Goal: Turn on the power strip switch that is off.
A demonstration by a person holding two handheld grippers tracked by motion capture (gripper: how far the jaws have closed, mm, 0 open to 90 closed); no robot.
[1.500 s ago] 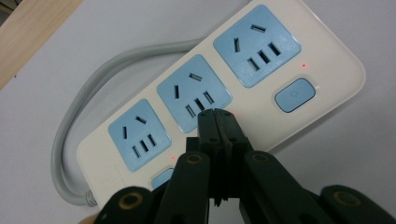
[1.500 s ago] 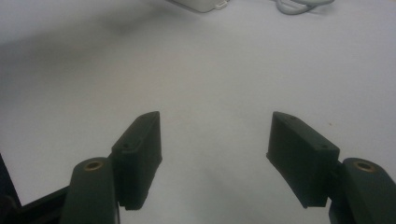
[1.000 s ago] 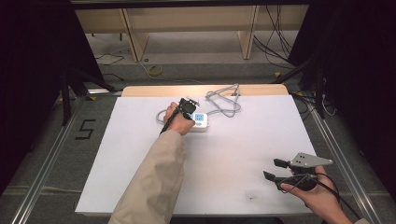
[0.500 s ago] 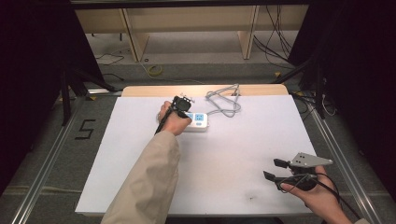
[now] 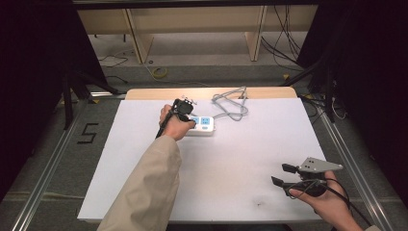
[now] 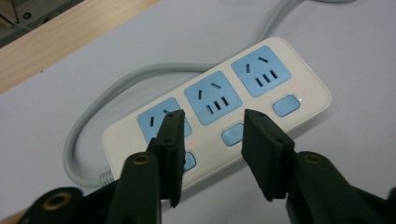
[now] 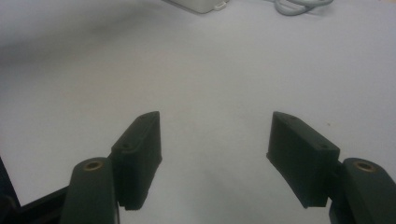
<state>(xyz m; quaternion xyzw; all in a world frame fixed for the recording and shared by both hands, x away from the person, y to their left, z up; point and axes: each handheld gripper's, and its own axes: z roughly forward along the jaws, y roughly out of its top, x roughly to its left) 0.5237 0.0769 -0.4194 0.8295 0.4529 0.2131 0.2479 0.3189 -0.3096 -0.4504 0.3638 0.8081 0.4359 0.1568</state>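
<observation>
A white power strip with three blue sockets lies at the back middle of the white table top. Its grey cable coils behind it to the right. My left gripper hovers just over the strip's left end. In the left gripper view its jaws have just been opening and stand apart. Nothing is between them; the strip and its cable lie below. My right gripper rests at the near right, open, with bare table between its jaws.
A wooden table edge runs along the back, with wooden shelving and loose cables on the floor behind it. Metal rails flank both sides of the table. A "5" marking is on the floor at the left.
My left gripper has shifted slightly back and left over the power strip, lifting a little. The right gripper has stayed where it was.
</observation>
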